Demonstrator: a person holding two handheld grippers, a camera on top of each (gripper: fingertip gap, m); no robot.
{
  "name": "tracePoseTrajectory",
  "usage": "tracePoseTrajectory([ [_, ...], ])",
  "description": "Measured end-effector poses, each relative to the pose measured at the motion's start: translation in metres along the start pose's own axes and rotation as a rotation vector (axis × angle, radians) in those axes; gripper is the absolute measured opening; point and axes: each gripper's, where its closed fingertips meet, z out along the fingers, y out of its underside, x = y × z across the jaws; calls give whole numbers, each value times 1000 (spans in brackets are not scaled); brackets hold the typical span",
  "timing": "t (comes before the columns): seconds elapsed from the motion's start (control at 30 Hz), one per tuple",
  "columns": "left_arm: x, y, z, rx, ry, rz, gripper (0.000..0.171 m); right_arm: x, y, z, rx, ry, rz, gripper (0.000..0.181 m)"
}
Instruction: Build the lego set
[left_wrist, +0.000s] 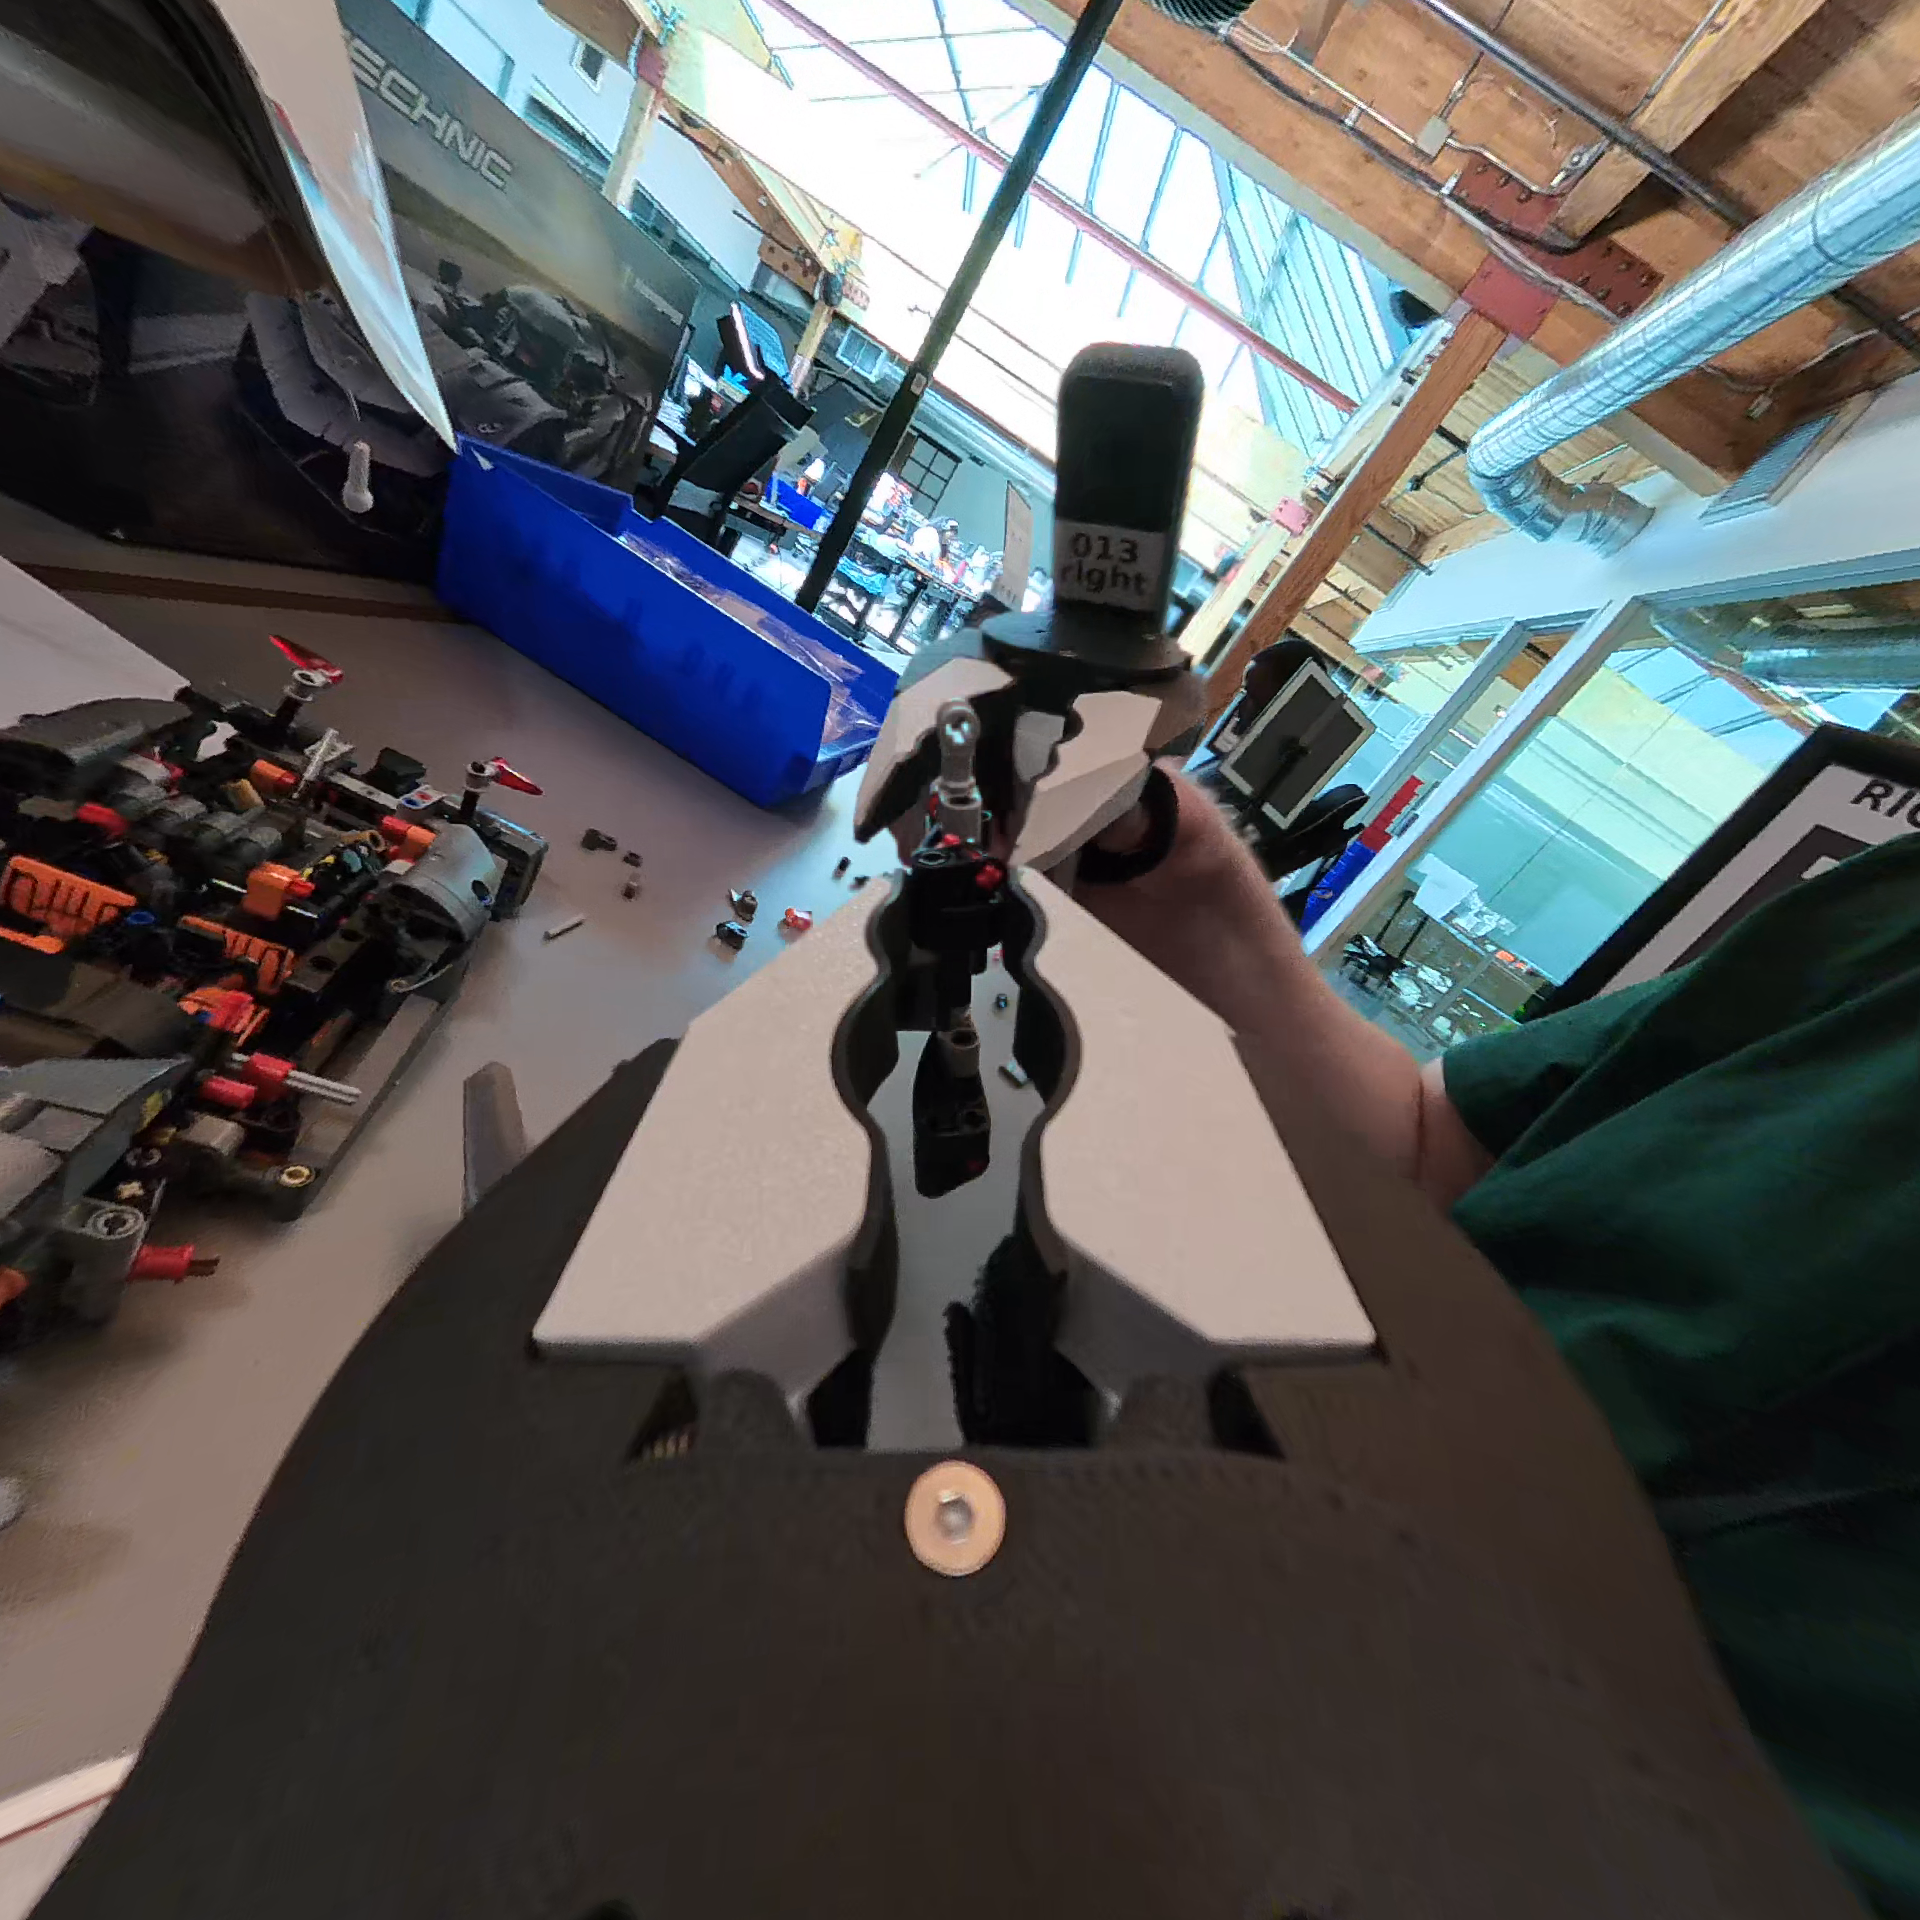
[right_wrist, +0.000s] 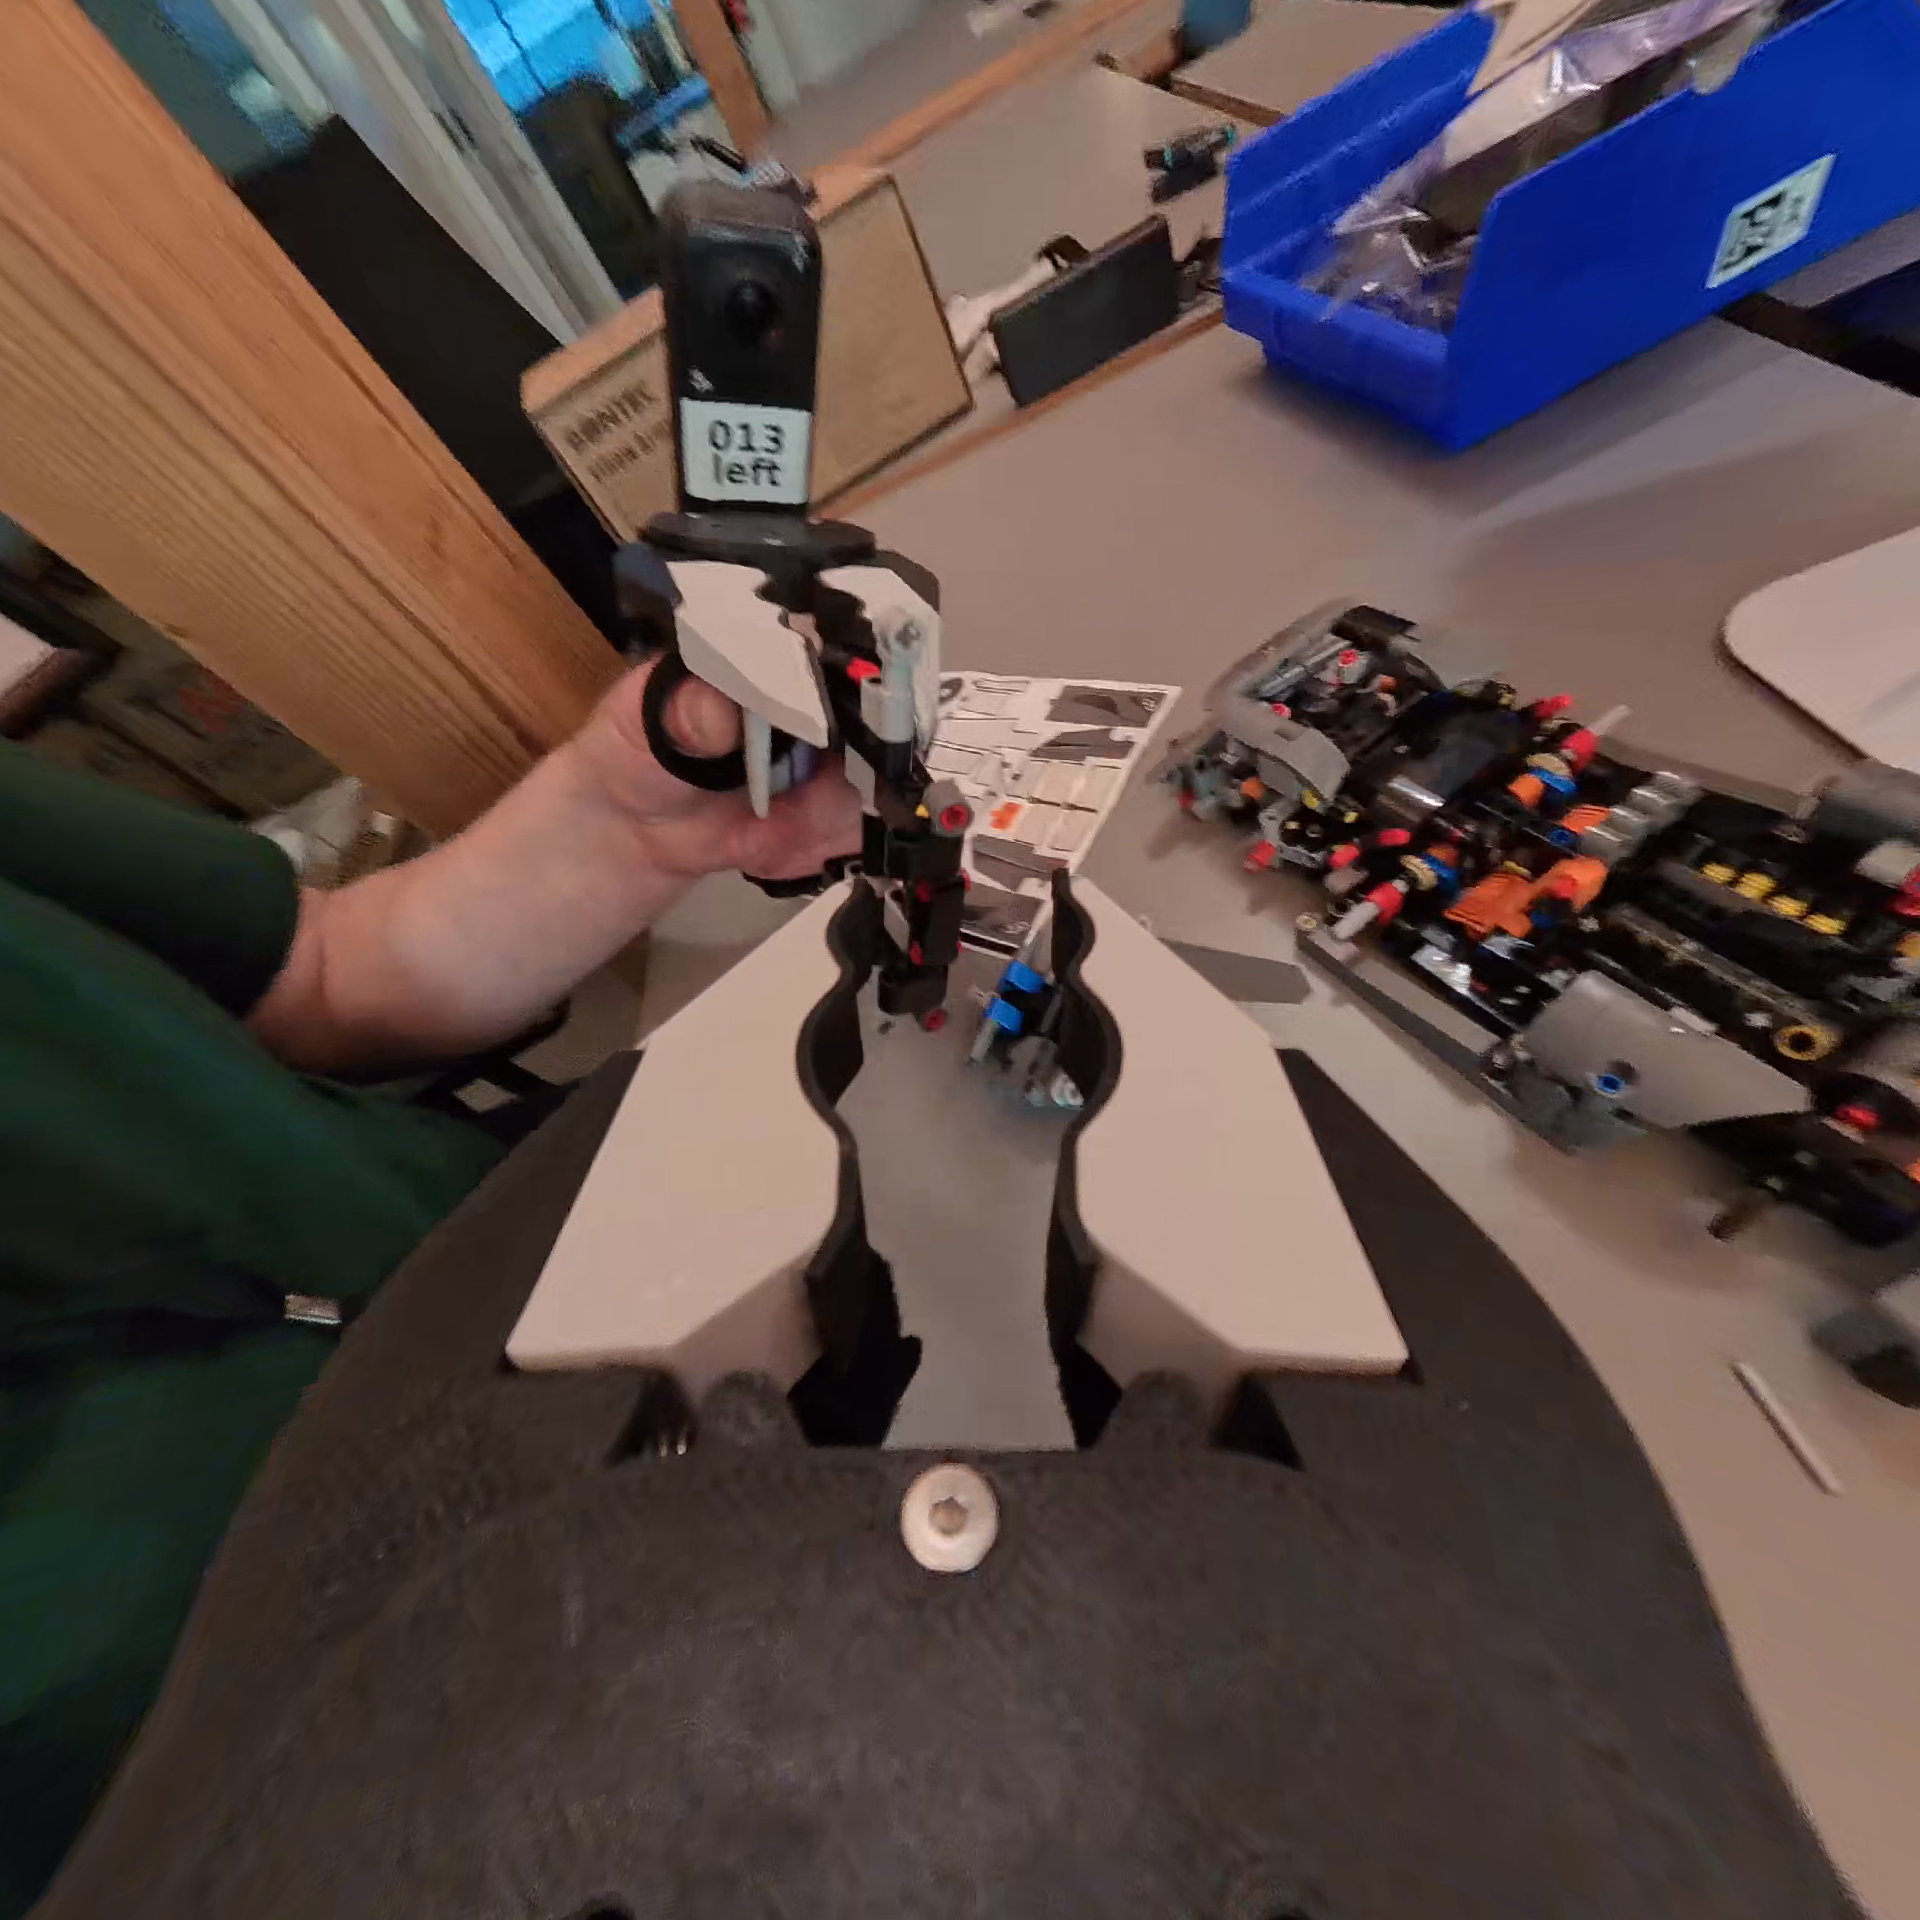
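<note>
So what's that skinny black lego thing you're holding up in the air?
The lego piece is a thin stick of black beams with small red pins, with a grey rod with a ring tip at one end. It looks like hard plastic. It is held off the table, roughly upright. The left gripper is shut on it, and the right gripper reaches its other end; whether that one clamps it is unclear.

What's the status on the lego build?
Left gripper: jaws shut on sub-assembly, held up off the table. Right gripper: jaws open around its other end. Main model on table, apart. Nothing in the way.
</note>
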Motion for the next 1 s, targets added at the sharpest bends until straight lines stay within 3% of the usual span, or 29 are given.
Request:
tracePoseTrajectory([
  [0.13,-2,3,7,-2,22,-41,14,-5,9,11,-22,-82,17,16],
  [0.3,-9,0,10,19,-6,-52,15,0,10,10,-28,-154,77,13],
  [0.4,-21,5,1,-11,-110,-23,36,13,13,6,-80,-174,118,13],
  [0.7,-54,66,-19,-359,-485,230,72,68,36,13,-410,-147,220,12],
  [0.9,-78,100,-12,-571,-612,334,93,83,57,24,-657,-137,259,12],
  [1.0,-85,114,-9,-632,-634,340,96,87,62,27,-730,-107,242,12],
])
